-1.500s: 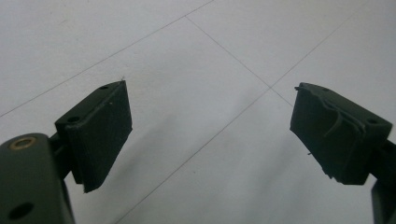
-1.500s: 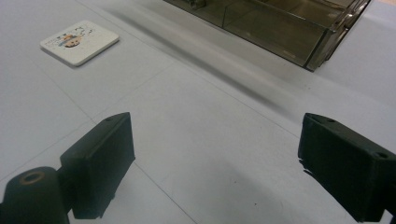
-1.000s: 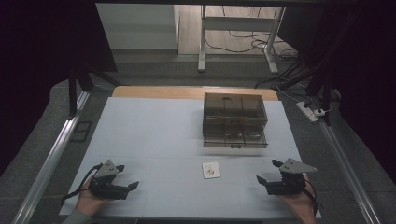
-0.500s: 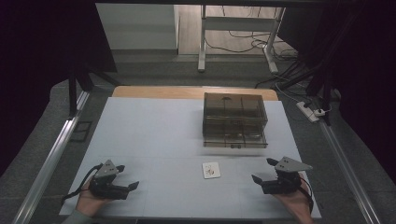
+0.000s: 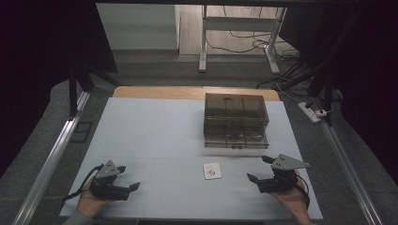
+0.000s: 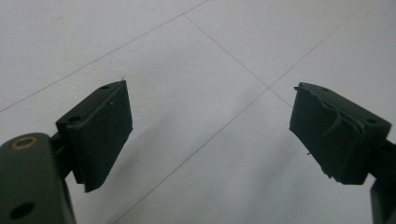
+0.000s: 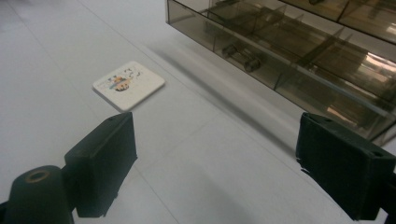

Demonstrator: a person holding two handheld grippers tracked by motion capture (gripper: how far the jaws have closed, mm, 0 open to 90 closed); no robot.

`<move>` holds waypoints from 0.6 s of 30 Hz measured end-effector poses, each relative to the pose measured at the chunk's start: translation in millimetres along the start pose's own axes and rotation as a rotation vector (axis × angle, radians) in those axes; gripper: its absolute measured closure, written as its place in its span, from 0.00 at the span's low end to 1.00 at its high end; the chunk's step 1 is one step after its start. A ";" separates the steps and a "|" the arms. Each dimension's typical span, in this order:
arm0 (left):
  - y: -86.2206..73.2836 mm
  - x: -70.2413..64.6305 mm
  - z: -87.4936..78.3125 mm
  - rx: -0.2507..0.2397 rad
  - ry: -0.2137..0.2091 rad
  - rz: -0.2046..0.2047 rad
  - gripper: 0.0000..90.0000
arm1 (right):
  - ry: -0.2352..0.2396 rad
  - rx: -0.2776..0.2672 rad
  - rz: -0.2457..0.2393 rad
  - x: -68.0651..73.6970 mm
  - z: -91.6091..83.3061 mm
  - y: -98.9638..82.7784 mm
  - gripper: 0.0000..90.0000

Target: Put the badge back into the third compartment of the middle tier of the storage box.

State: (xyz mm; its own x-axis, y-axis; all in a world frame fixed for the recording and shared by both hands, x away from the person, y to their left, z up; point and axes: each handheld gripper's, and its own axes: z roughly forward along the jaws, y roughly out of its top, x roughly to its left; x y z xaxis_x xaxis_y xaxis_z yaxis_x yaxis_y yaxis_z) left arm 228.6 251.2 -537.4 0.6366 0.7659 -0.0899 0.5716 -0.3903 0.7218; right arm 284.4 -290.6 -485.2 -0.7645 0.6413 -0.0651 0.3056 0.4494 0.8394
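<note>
A small white square card [image 5: 212, 170] with a printed picture lies flat on the white table, also seen in the right gripper view [image 7: 129, 85] ahead and left of the jaws. A smoky clear plastic drawer box [image 5: 235, 120] stands behind it, with small parts in its compartments [image 7: 289, 51]. My right gripper [image 5: 261, 168] is open near the front right, to the right of the card, with nothing between its jaws [image 7: 215, 168]. My left gripper [image 5: 128, 177] rests open at the front left over bare table [image 6: 210, 130].
The white table top [image 5: 155, 131] has a wooden strip along its far edge [image 5: 155, 92]. Metal rails run along both sides. Beyond the table are a desk frame [image 5: 234, 28] and cables with a power strip [image 5: 313, 110] on the floor.
The right gripper has moved a little to the left and forward, closer to the card. The left gripper has stayed where it was.
</note>
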 end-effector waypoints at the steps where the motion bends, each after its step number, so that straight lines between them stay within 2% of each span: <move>1: 0.0 0.0 0.0 0.002 -0.001 0.001 0.15 | 0.002 -0.007 -0.001 0.5 1.1 0.9 0.13; 18: -0.2 0.0 0.1 0.003 -0.002 0.003 0.15 | 0.041 0.017 -0.054 8.2 19.3 18.1 0.13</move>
State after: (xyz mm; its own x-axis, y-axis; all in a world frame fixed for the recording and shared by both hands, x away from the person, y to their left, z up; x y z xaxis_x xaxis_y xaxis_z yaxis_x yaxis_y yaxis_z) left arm 228.5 251.2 -537.7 0.6393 0.7638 -0.0890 0.5710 -0.3940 0.7202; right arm 294.5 -265.2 -481.0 -0.8028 0.5897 -0.0878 0.2724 0.4938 0.8258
